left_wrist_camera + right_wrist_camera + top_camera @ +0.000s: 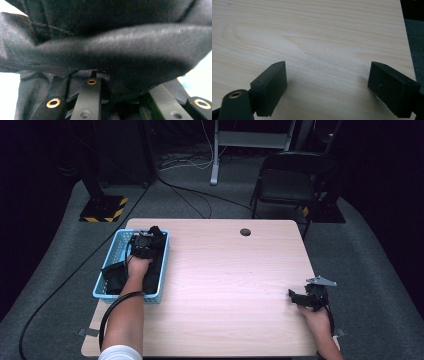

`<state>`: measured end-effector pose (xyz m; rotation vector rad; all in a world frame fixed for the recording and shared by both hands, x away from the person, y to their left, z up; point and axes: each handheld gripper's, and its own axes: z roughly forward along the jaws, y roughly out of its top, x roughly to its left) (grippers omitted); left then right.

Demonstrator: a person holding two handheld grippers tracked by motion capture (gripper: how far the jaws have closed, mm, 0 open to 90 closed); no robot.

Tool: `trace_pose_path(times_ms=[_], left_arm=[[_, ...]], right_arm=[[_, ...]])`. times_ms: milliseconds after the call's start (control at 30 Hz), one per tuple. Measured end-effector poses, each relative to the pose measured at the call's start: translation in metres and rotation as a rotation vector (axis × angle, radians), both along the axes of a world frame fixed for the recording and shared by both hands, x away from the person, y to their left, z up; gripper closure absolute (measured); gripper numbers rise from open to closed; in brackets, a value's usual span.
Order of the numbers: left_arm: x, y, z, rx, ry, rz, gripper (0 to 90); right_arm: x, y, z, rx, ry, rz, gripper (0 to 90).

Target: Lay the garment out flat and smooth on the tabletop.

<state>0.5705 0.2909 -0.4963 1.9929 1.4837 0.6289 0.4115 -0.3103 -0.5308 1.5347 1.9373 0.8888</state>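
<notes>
While my left gripper [142,241] pinches a fold of the crumpled black cloth garment [120,50] lying in the light-blue slotted plastic basket [107,261], I should lift slowly, straight up, clear of the rim, keeping my wide-open right gripper [327,82] parked on the pale wooden table [230,285].

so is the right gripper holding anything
No, the right gripper stands open over the bare table, nothing between its jaws.

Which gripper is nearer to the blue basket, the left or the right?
Left. The left gripper is inside the blue basket, on the black cloth; the right gripper rests far across the table.
</notes>
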Motion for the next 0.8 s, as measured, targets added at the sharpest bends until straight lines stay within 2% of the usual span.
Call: trace_pose_path(times_ms=[67, 100, 167, 200, 300, 400, 467, 500, 533, 800], left_arm=[[-0.002, 0.001, 0.004, 0.001, -0.011, -0.003, 77.3], [-0.005, 0.000, 0.008, 0.004, -0.034, -0.006, 77.4], [-0.006, 0.001, 0.011, 0.004, -0.046, -0.007, 77.6], [-0.009, 0.001, 0.015, 0.007, -0.065, -0.013, 77.6], [-0.013, 0.003, 0.020, 0.000, -0.085, -0.014, 77.6], [-0.020, 0.004, 0.032, -0.007, -0.128, -0.026, 77.8], [-0.022, 0.004, 0.035, -0.009, -0.137, -0.030, 77.8], [-0.025, 0.005, 0.041, -0.004, -0.160, -0.037, 77.8], [-0.025, 0.005, 0.041, -0.004, -0.160, -0.037, 77.9], [-0.039, 0.008, 0.068, 0.001, -0.214, -0.050, 78.1]], right_arm=[[0.000, 0.000, 0.000, 0.000, 0.000, 0.000, 14.2], [0.000, 0.000, 0.000, 0.000, 0.000, 0.000, 14.2], [0.000, 0.000, 0.000, 0.000, 0.000, 0.000, 14.3], [0.000, 0.000, 0.000, 0.000, 0.000, 0.000, 14.3], [0.000, 0.000, 0.000, 0.001, 0.000, 0.000, 14.3], [-0.001, 0.000, 0.000, 0.001, 0.000, -0.001, 14.3], [-0.001, 0.000, 0.000, 0.000, 0.000, 0.000, 14.3], [-0.001, 0.000, 0.000, 0.001, 0.000, 0.000, 14.3], [-0.001, 0.000, 0.000, 0.001, 0.000, 0.000, 14.3], [-0.001, 0.000, 0.000, 0.001, 0.000, 0.000, 14.4]])
